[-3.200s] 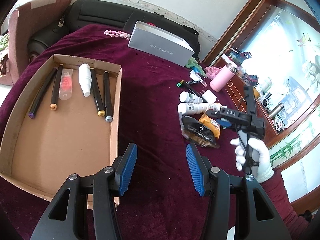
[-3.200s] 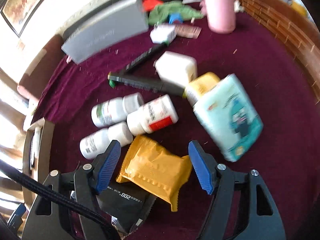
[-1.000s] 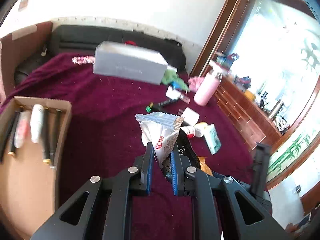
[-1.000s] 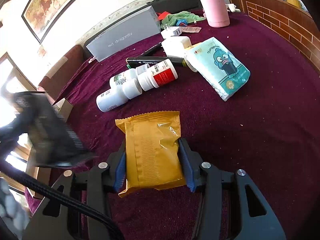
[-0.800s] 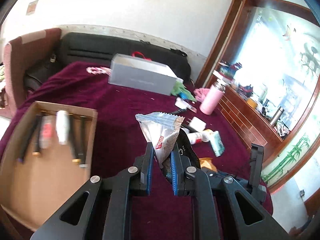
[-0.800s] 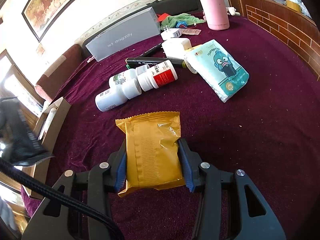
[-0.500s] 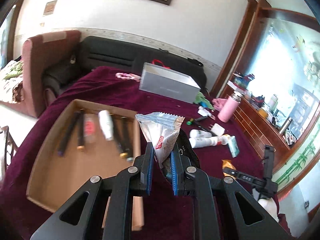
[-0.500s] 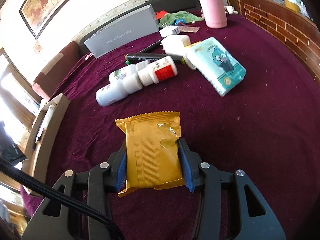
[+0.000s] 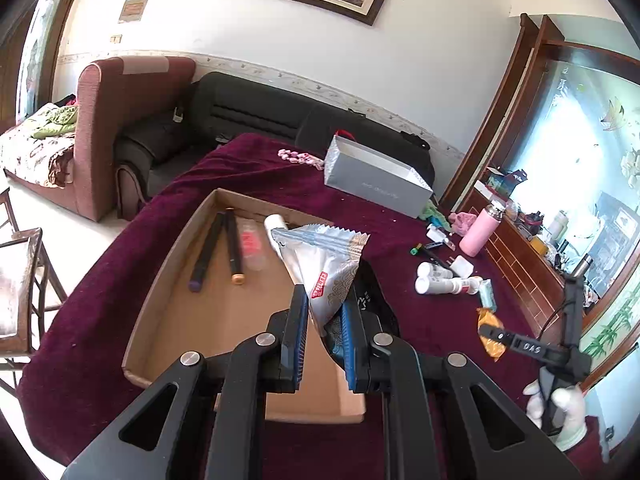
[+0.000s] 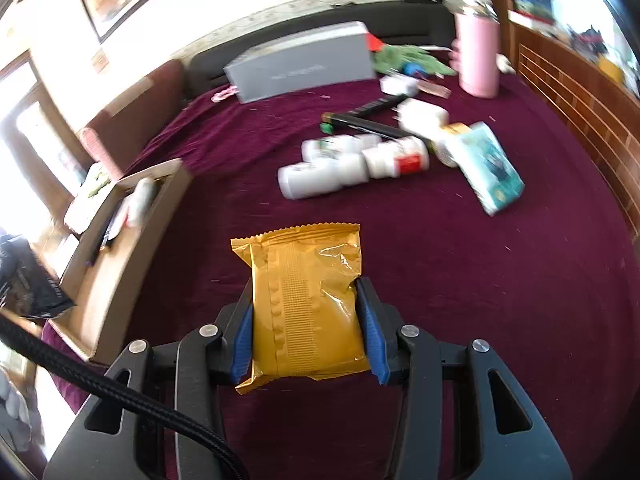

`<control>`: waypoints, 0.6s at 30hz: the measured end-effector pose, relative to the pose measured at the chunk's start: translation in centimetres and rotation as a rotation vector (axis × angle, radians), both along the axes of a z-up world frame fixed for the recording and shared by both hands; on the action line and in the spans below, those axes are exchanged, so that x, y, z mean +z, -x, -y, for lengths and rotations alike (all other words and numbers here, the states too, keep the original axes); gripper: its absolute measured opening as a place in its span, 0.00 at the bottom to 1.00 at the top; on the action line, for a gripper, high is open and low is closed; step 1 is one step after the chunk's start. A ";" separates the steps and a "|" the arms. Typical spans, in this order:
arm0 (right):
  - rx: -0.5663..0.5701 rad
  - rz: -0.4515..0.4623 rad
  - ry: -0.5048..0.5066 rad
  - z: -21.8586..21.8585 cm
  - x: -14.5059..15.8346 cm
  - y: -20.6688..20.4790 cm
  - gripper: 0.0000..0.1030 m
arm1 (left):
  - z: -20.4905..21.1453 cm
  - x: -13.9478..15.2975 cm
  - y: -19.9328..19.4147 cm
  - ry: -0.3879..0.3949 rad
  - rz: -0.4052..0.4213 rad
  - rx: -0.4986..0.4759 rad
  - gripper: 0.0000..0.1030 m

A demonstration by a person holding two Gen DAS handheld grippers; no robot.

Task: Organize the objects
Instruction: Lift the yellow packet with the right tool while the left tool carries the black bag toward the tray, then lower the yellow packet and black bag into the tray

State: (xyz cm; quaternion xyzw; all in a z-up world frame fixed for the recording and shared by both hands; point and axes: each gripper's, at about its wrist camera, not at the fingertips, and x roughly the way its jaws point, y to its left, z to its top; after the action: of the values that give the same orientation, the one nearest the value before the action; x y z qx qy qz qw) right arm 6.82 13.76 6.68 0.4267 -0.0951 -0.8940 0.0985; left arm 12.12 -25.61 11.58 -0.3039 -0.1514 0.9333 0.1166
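Observation:
My left gripper (image 9: 323, 304) is shut on a silver snack packet (image 9: 320, 264), with a black packet (image 9: 374, 300) pinched beside it. It hangs above the near right part of the cardboard tray (image 9: 168, 292). At the tray's far end lie two markers (image 9: 208, 248), a clear tube (image 9: 252, 244) and a white bottle (image 9: 275, 223). My right gripper (image 10: 306, 316) is shut on a yellow snack packet (image 10: 308, 292), lifted over the maroon cloth to the right of the tray (image 10: 120, 256). The black packet (image 10: 28, 280) shows at the left edge of the right wrist view.
Several white bottles (image 10: 348, 164), a teal tissue pack (image 10: 488, 168), black markers (image 10: 360, 120), a pink flask (image 10: 478, 56) and a grey box (image 10: 300, 64) lie further back on the cloth. A sofa (image 9: 256, 116) stands beyond the table. A gloved hand (image 9: 560, 412) holds the right gripper.
The left gripper carried its two packets leftward, from above the loose pile to over the tray. The right gripper lifted the yellow packet and swung toward the tray.

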 end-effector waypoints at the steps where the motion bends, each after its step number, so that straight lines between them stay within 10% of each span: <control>1: 0.016 -0.005 -0.003 0.6 0.3 -0.1 0.43 | 0.3 -0.1 -0.1 0.003 0.000 0.004 0.12; 18: 0.320 0.057 0.057 16.2 2.0 3.1 0.44 | 3.7 -1.9 4.7 0.252 0.145 -0.036 0.12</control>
State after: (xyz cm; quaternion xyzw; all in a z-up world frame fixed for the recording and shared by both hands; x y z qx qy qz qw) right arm 3.67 -2.41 8.70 0.4584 -0.0540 -0.8514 0.2492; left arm 7.46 -29.31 9.72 -0.3856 -0.0358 0.9182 0.0831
